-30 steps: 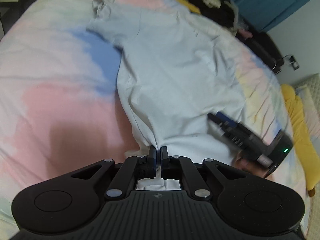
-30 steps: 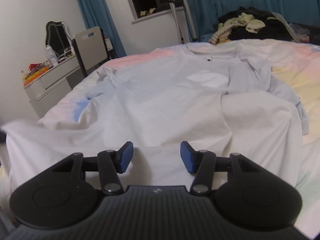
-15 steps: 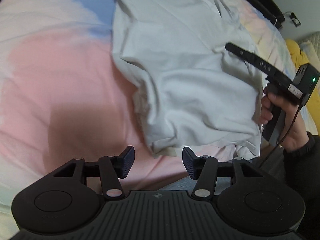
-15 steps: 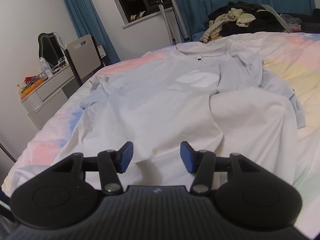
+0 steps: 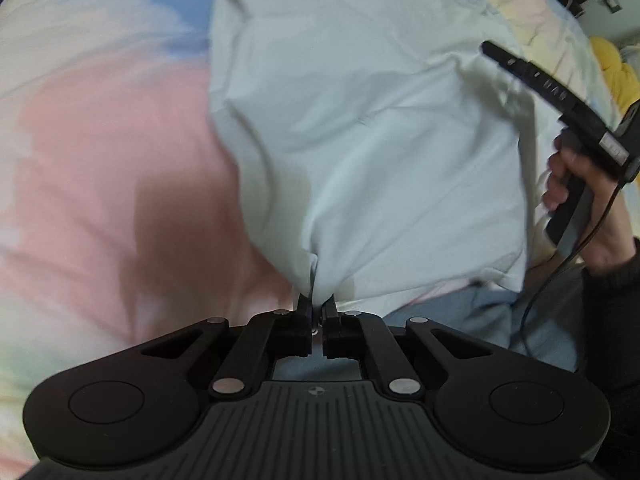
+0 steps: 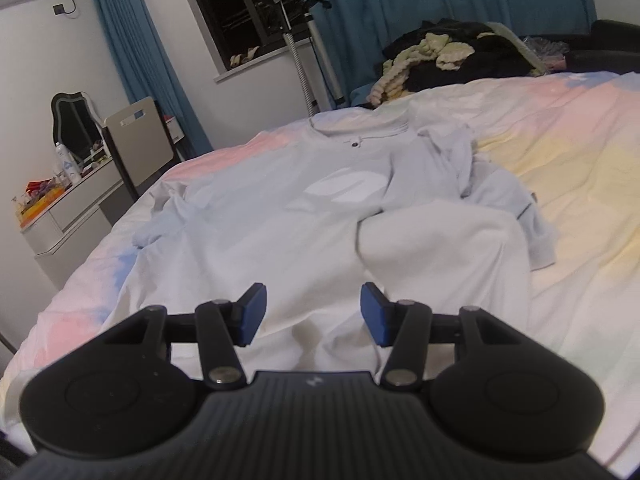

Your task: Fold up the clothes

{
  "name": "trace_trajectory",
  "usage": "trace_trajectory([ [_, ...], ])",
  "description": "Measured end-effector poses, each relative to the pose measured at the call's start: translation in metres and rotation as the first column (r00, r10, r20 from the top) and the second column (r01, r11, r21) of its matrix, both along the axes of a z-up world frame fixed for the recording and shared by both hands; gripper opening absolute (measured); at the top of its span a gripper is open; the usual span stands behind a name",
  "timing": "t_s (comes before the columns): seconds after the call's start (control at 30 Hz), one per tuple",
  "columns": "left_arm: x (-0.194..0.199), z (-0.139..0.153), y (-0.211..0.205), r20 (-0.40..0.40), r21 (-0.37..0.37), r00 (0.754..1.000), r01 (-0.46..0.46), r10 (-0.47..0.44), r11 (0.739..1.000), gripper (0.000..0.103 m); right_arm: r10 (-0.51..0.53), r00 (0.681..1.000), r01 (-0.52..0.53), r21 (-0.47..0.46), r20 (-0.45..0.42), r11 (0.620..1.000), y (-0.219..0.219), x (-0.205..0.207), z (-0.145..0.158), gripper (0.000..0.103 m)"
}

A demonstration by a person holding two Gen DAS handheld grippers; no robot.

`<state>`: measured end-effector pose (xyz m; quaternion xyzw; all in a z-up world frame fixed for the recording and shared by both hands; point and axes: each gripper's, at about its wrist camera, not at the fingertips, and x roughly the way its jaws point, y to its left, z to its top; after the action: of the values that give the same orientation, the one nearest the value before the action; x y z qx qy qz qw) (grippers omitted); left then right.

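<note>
where the bed (image 5: 100,168) carries its pastel duvet of pink, blue and yellow patches, the following are on show:

item, pale t-shirt (image 5: 360,140): lies face up across the duvet, neck toward the far end, hem toward the near edge; right side rumpled, with the sleeve bunched and a fold of the body doubled over itself. a white patch sits on the chest and a small dark dot below the collar (image 6: 355,145).

item, left gripper (image 5: 319,312): fingers pressed together on a pinch of the t-shirt's near hem, the cloth drawn into a tight gather between them.

item, right gripper (image 6: 313,312): blue-padded fingers (image 6: 253,308) spread apart, nothing between them, held just over the near part of the t-shirt. from the left wrist view its body shows at the right, gripped by the person's right hand (image 5: 576,184), a cable trailing from it.

item, heap of dark and cream clothes (image 6: 448,56): at the far end of the bed, well apart from the t-shirt.

item, surroundings: blue curtains (image 6: 132,52), dark window (image 6: 240,8), garment steamer stand (image 6: 300,40), chair (image 6: 138,140), mirror (image 6: 72,124) over a white dresser (image 6: 68,216) with clutter.
</note>
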<state>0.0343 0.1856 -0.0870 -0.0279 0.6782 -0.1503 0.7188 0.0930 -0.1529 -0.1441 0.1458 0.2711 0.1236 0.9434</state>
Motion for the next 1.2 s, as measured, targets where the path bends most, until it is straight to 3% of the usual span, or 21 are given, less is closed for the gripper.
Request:
trace_trajectory([
  [0.07,-0.007,-0.010,0.004,-0.013,0.020,1.000,-0.001,0.002,1.000,0.005,-0.002,1.000,0.002,0.005,0.000,1.000,-0.001,0.002,0.000,0.053],
  [0.2,-0.013,-0.014,0.000,0.043,0.036,0.999,0.015,-0.017,0.999,0.011,-0.001,1.000,0.001,-0.010,0.006,1.000,0.000,0.000,0.001,0.053],
  [0.27,-0.017,-0.010,-0.002,0.083,0.052,0.996,0.018,-0.022,0.998,0.034,0.000,1.000,0.000,-0.040,0.018,0.999,0.002,-0.004,0.003,0.053],
  [0.3,-0.018,-0.005,-0.003,0.109,0.055,0.994,0.017,-0.023,0.998,0.057,0.001,1.000,0.001,-0.056,0.027,0.998,0.003,-0.005,0.005,0.053],
  [0.33,-0.021,0.002,-0.004,0.147,0.055,0.989,0.018,-0.026,0.998,0.069,0.000,0.999,0.002,-0.061,0.035,0.998,0.004,-0.006,0.007,0.053],
  [0.5,-0.034,0.034,-0.007,0.326,0.046,0.945,-0.006,-0.009,0.999,0.079,-0.002,0.997,0.008,-0.083,0.073,0.997,0.006,-0.011,0.016,0.054],
  [0.6,-0.033,0.050,-0.022,0.452,0.039,0.892,-0.030,0.009,0.999,0.081,-0.010,0.995,0.017,-0.074,0.097,0.997,0.004,-0.014,0.023,0.054],
  [0.7,-0.026,0.063,-0.039,0.599,0.025,0.800,-0.054,0.029,0.998,0.087,-0.023,0.992,0.032,-0.069,0.125,0.997,0.001,-0.018,0.031,0.054],
  [0.87,0.006,0.066,-0.088,0.731,-0.046,0.680,-0.041,0.062,0.998,0.089,-0.044,0.986,0.057,-0.075,0.160,0.996,-0.005,-0.027,0.041,0.054],
  [1.07,0.050,0.057,-0.143,0.810,-0.108,0.577,-0.032,0.107,0.994,0.091,-0.072,0.978,0.089,-0.081,0.198,0.993,-0.011,-0.036,0.048,0.054],
  [1.2,0.063,0.029,-0.156,0.827,-0.160,0.541,-0.034,0.152,0.987,0.093,-0.090,0.974,0.111,-0.091,0.208,0.990,-0.013,-0.034,0.046,0.057],
])
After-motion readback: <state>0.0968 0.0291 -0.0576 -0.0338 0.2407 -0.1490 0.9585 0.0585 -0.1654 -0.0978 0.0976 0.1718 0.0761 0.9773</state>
